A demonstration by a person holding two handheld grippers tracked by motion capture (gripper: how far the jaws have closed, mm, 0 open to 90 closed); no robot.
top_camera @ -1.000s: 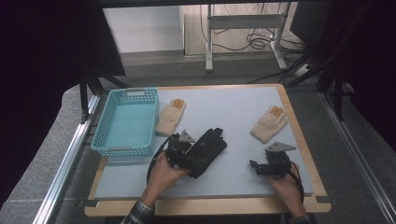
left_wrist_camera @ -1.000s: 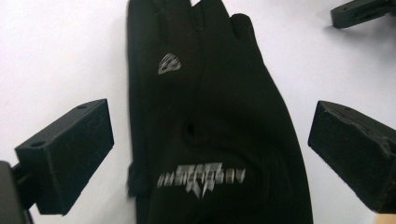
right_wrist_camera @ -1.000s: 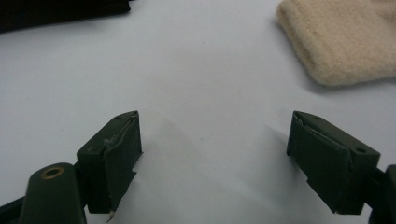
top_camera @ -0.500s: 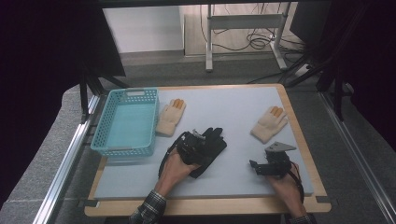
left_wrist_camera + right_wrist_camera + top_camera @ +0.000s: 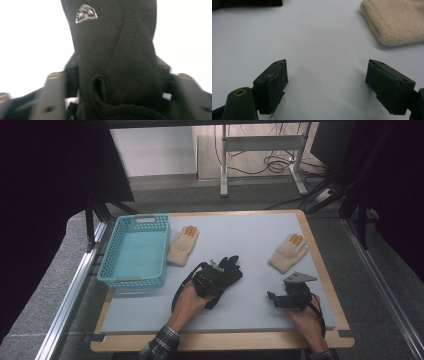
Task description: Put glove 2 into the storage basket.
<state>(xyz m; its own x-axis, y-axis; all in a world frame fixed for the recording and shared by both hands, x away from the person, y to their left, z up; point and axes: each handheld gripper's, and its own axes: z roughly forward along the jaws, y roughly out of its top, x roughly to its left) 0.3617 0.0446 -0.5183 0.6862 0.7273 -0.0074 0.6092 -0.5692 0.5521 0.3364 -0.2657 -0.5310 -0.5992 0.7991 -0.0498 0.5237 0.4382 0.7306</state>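
Left gripper view: the black glove [image 5: 115, 57], knit with a small silver logo, lies mid-desk between the left gripper [image 5: 212, 277], whose jaws have just been closing onto it; that hand is angled forward.

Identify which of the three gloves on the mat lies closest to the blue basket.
The cream glove with orange fingertips just right of the blue basket; the black glove and the other cream glove lie farther right.
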